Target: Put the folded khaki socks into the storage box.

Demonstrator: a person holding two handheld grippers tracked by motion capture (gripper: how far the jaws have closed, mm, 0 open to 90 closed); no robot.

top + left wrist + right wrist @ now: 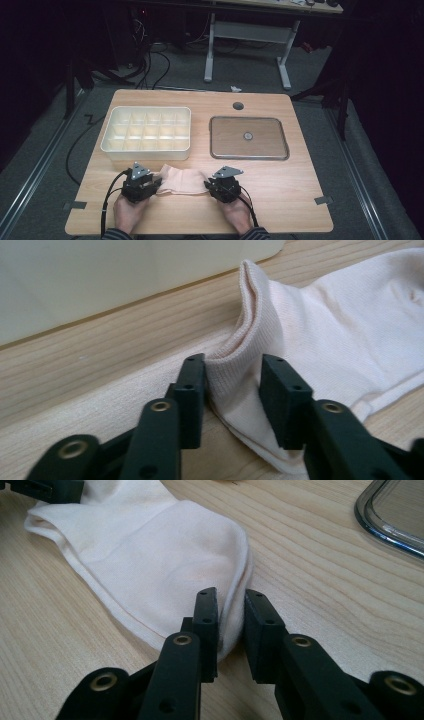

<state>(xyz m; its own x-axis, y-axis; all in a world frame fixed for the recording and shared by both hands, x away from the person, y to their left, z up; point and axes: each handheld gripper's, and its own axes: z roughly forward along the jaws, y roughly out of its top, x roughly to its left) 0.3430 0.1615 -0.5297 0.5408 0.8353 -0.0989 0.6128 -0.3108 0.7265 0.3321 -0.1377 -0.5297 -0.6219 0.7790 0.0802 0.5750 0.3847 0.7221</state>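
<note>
Two grippers are working one pale pink sock (pixel 181 181) near the front edge of the wooden table (pixel 280 200), between the person's two hands. The left gripper (pixel 150 185) has the sock's ribbed cuff end between its jaws. In the left gripper view the fabric (pixel 320 340) bunches up in the gap; the left jaw touches it, the right jaw looks a bit off it, so I can't tell if it's actually clamped or just closing in. The right gripper (pixel 212 187) is at the other end. In the right gripper view its jaws (pixel 231 625) are nearly together with the rounded edge of the sock (pixel 150 555) pinched between them, so that one's clenched on the sock. The sock lies flat on the table in between, a bit rumpled.

Further back on the left sits a cream plastic organizer box (pixel 146 148) with a grid of small compartments, just behind the sock. To the right, well apart from the box, is a flat clear lid (pixel 248 138) with a small round knob in the middle. Behind that, a round cable hole (pixel 238 106) near the table's far edge.
</note>
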